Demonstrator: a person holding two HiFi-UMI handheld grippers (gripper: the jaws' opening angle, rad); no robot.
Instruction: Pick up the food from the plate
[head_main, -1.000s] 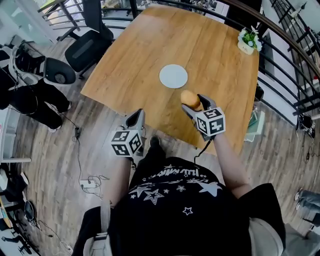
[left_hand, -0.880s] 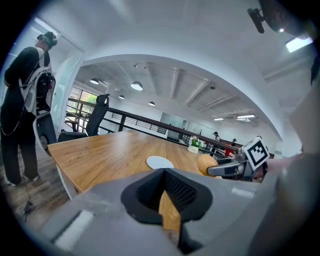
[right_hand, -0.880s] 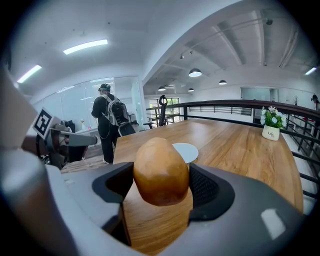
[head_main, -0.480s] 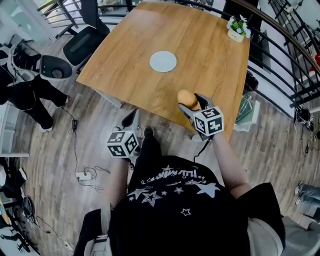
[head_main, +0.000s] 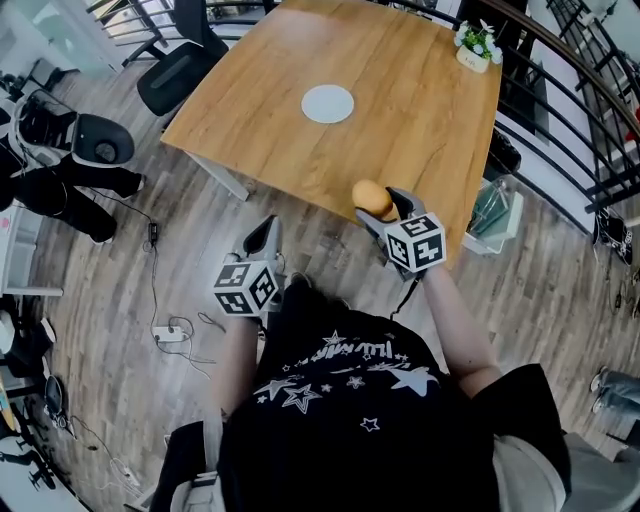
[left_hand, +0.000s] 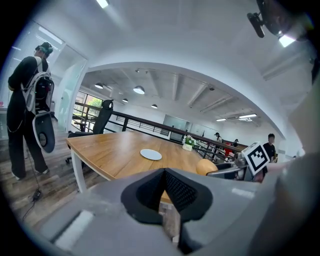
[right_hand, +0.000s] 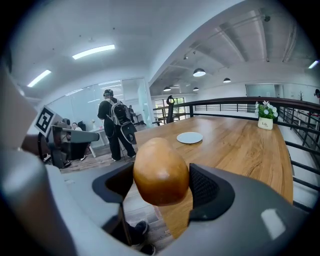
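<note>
- Food (right_hand: 160, 172) is sitting clamped between the jaws of the right gripper (head_main: 386, 210), raised over the near edge of the table (head_main: 420, 130).
- Plate (head_main: 327, 103) is lying bare, well apart from the food, and is drawing farther off than a second ago, so the person is backing away.
- Left gripper (head_main: 266, 236) is hanging over the floor, jaws pressed together on nothing.
- Pick-up is looking finished.
</note>
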